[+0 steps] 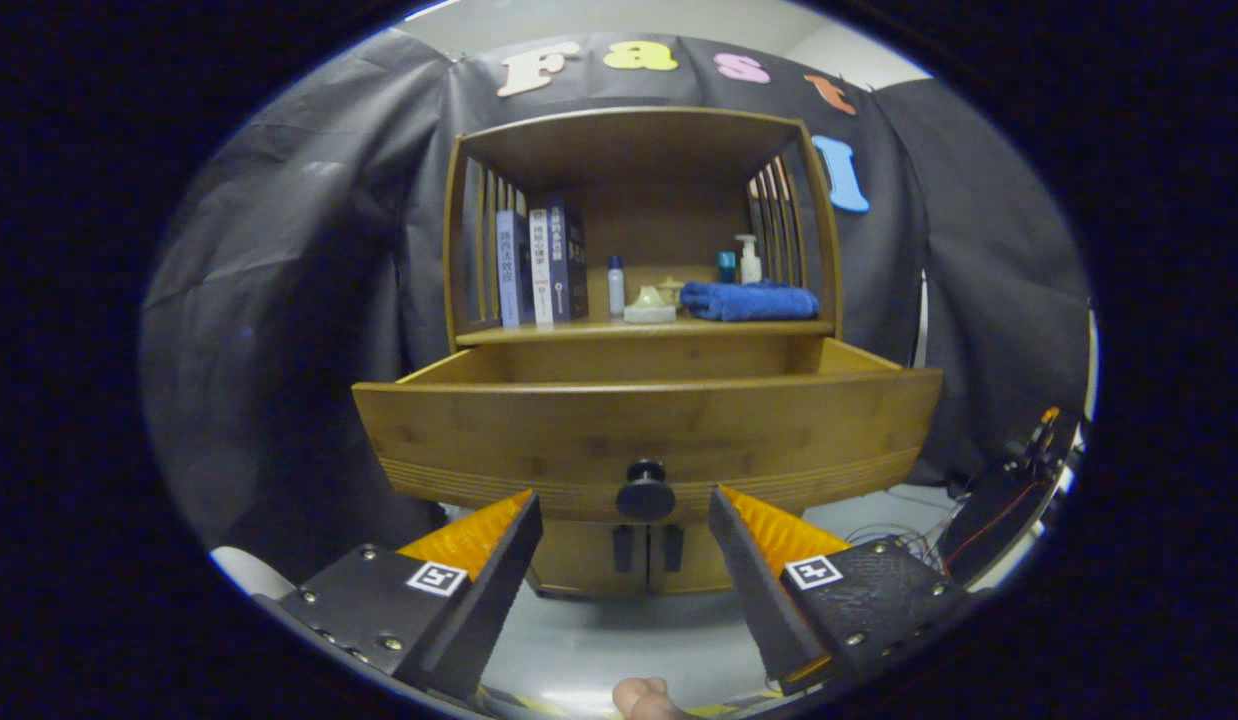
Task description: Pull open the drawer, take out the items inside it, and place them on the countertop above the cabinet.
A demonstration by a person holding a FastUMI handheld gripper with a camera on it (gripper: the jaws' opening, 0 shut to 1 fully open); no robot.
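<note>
A bamboo cabinet stands ahead with its drawer (647, 425) pulled out toward me. A round dark knob (646, 490) sits on the drawer front, low in the middle. My gripper (624, 505) is open, its fingertips apart on either side of the knob and not touching it. From this low angle the inside of the drawer is hidden behind its front panel. Above the drawer lies the countertop shelf (579, 332), which carries a folded blue towel (749, 300), a pale dish (649, 308), a small bottle (616, 285), a pump bottle (748, 260) and several upright books (539, 265).
Two small doors with dark handles (647, 548) sit below the drawer. Slatted side walls and a top board enclose the shelf. Cables and dark equipment (1019, 470) lie to the right of the cabinet. A fingertip (641, 697) shows below the fingers.
</note>
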